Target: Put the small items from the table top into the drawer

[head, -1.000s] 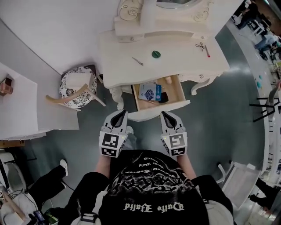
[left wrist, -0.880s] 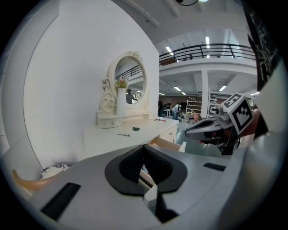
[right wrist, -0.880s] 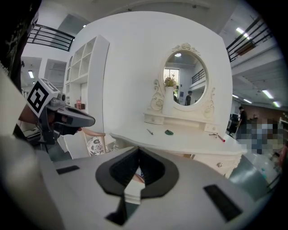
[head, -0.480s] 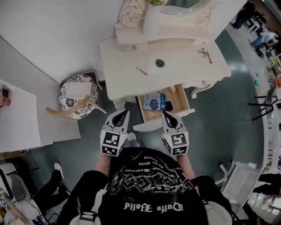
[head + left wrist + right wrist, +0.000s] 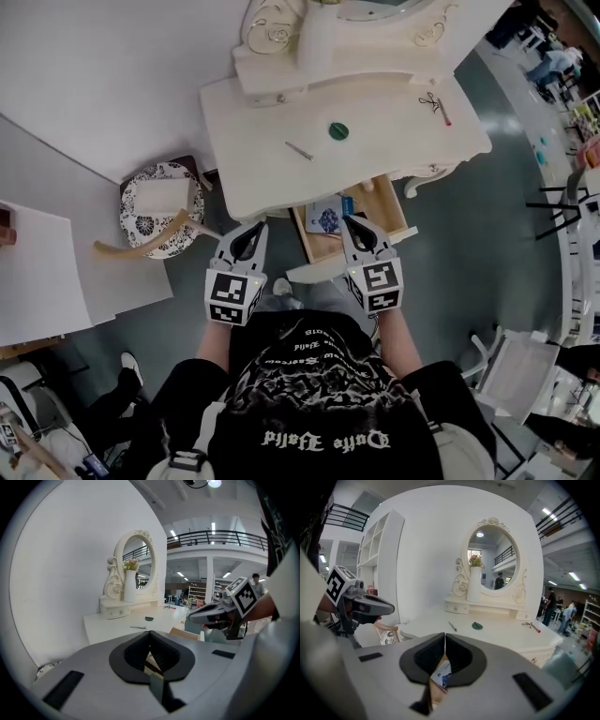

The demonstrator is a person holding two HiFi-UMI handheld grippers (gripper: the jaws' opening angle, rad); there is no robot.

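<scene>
On the cream dressing table point(image 5: 253, 173) lie a green round item point(image 5: 338, 130), a thin metal tool point(image 5: 300, 150), scissors point(image 5: 427, 99) and a red pen point(image 5: 442, 112). The drawer point(image 5: 392, 214) below stands pulled out, holding a blue-and-white packet point(image 5: 327, 217) and a few other small things. My left gripper point(image 5: 252, 232) hangs shut and empty in front of the table's edge, left of the drawer. My right gripper point(image 5: 353, 225) is shut and empty over the drawer's front. The right gripper view shows the green item point(image 5: 476, 626), the tool point(image 5: 452, 626) and the scissors point(image 5: 528, 625) ahead.
A chair with a floral cushion point(image 5: 155, 202) stands left of the table. An oval mirror point(image 5: 493, 559) and a white vase point(image 5: 475, 585) rise at the table's back. A white shelf unit point(image 5: 37, 272) is at far left. People stand at the far right.
Both grippers have come nearer to the table. The right one has moved from in front of the drawer to over its front edge. Both stay shut and empty.
</scene>
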